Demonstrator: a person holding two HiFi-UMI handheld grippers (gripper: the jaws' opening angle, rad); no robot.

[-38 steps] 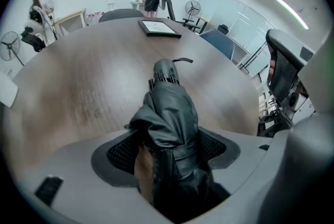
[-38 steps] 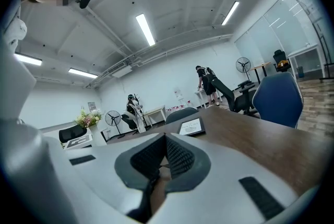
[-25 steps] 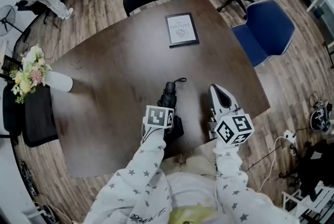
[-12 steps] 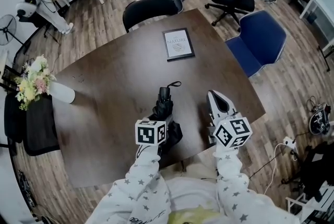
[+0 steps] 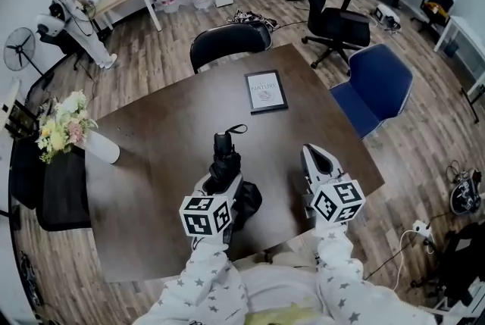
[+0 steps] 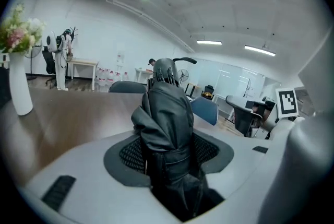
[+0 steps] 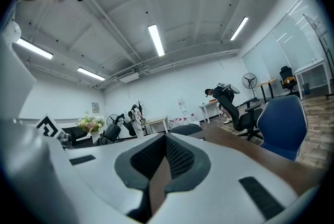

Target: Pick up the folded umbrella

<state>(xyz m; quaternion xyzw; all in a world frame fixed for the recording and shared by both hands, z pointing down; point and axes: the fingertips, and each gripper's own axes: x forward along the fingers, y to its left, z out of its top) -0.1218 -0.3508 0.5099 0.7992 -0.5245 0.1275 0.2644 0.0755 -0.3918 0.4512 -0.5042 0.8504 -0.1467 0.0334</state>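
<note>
Umbrella point(image 6: 168, 113): black and folded, caught across its cloth-wrapped body by the left gripper point(image 6: 169, 160), whose mesh pads press on it from both sides.
Left claw: the jaws stand fairly wide but are closed on it. The cloth bulges above the pads and we see no gap on either side.
Where it sits: in the head view it point(image 5: 224, 158) runs out ahead of the left gripper point(image 5: 225, 181) over the table point(image 5: 144, 164), loop-strap end farthest from us. We judge it lifted, though we cannot tell whether the near end is clear of the wood.
Handling: we judge it light and stiff along its inner shaft, but soft and slick outside. Loose folds could slide under the pads.
Best hold: across the banded middle, where the wrap keeps the cloth tight, not on the flaring folds or the thin ribbed end.
Balance: gripped near mid-length, we expect little droop at either end.
Right claw: the right gripper point(image 7: 165, 161) has its jaws pressed together at the tips with nothing between them. It hovers point(image 5: 319, 161) beside the left one, apart from the load.
Further out: a framed book point(image 5: 266, 91) lies mid-table and a white vase point(image 5: 102, 150) of flowers stands at the left edge, both well apart.
</note>
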